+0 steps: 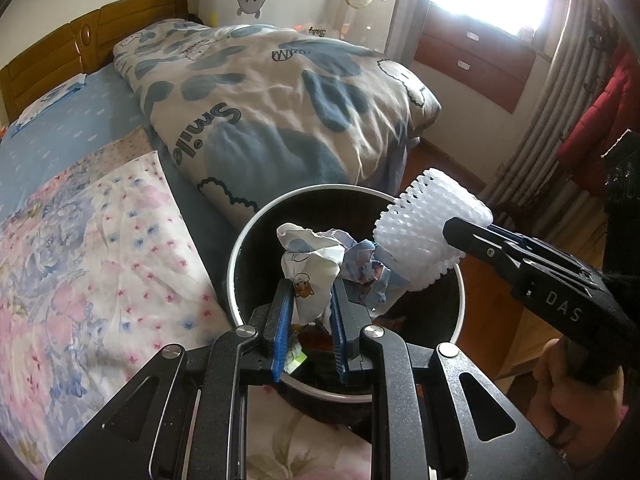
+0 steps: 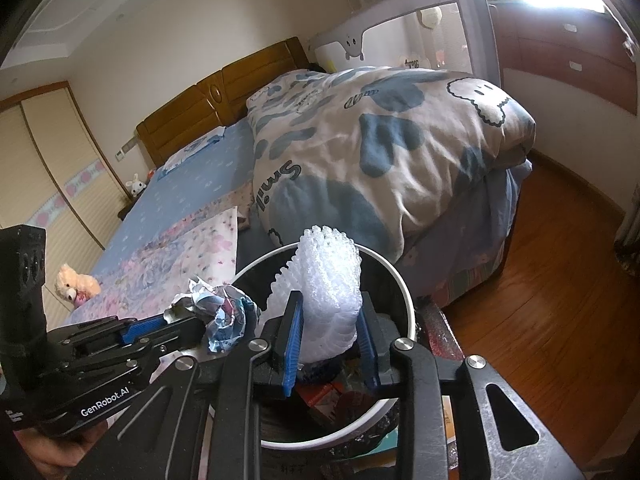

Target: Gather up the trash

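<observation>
Both tools are hovering over the trash bin (image 1: 236,256): left tool (image 1: 307,300) is pinching crumpled paper (image 1: 310,258), right tool (image 2: 330,330) is pinching white foam netting (image 2: 330,284).

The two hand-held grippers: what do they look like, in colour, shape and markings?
Both are black metal with slotted linkage arms, silver round pivot pins and ribbed blue pads. The left hand-held gripper reads "GenRobot.AI" on its side. The right hand-held gripper reads "DAS", and a black sleeve cuff shows behind it.
</observation>
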A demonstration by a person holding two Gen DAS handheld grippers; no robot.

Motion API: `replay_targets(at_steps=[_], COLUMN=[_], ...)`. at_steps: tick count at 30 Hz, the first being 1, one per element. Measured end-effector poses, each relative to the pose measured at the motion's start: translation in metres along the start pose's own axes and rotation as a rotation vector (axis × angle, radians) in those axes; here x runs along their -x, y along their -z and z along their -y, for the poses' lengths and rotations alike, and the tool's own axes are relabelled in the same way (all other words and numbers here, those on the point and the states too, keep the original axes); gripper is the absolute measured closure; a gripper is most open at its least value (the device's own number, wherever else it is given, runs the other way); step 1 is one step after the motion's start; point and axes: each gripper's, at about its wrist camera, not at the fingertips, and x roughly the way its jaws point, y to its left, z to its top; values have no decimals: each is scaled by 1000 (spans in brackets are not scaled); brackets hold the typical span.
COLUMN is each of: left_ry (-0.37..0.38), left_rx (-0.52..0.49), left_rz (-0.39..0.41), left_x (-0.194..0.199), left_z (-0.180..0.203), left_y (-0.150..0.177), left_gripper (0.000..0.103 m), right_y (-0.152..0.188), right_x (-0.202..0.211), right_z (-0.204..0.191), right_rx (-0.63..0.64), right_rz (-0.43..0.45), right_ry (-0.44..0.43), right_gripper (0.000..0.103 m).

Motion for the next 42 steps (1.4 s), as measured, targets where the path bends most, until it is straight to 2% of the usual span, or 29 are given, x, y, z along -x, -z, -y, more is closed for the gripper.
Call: replay_targets(at_steps=[6,7,8,9,10,13,17,26,28,30,33,35,38,42], left_ry=[-1,-2,-5,-10,-15,-26,-36,-57,-55,-56,-56,-70,-102,-150], left_rx=[-6,-7,-8,-9,-9,-10,-8,29,54,85,131,152,187,219], left_rz=[-1,-2,-3,3,8,22,29,43,53,67,100,139,209,296], left_x=[0,0,1,3,4,10,17,37,46,57,77,95,124,159], left_z=[0,0,1,0,0,-3,-6,-18,-24,-30,-40,-45,-54,-68], left_y=[0,0,0,1,1,2,6,26,34,44,61,73,91,112], left_gripper=[84,77,65,58,49,48,48,46,46,45,44,40,19,14], right_y=[0,-1,-1,-1,-1,-2,-2,1,4,9,19,25,37,48], right_x=[-3,-4,-4,-4,-4,-4,0,11,17,27,45,54,71,85], right_z=[3,3,4,5,6,6,3,-12,-16,-21,-33,-42,-62,-85], right_rx=[-13,-15,-19,-26,-30,-34,-37,-32,-38,-44,-43,-46,-33,7], right_rz=[-10,-12,-15,-14,-12,-12,-4,9,17,38,79,94,127,161], right_ry=[-5,-6,-6,-8,-11,-13,-23,-27,-34,-42,-54,-62,-87,-92], right_gripper=[71,70,64,59,59,58,50,43,36,23,17,12,11,6])
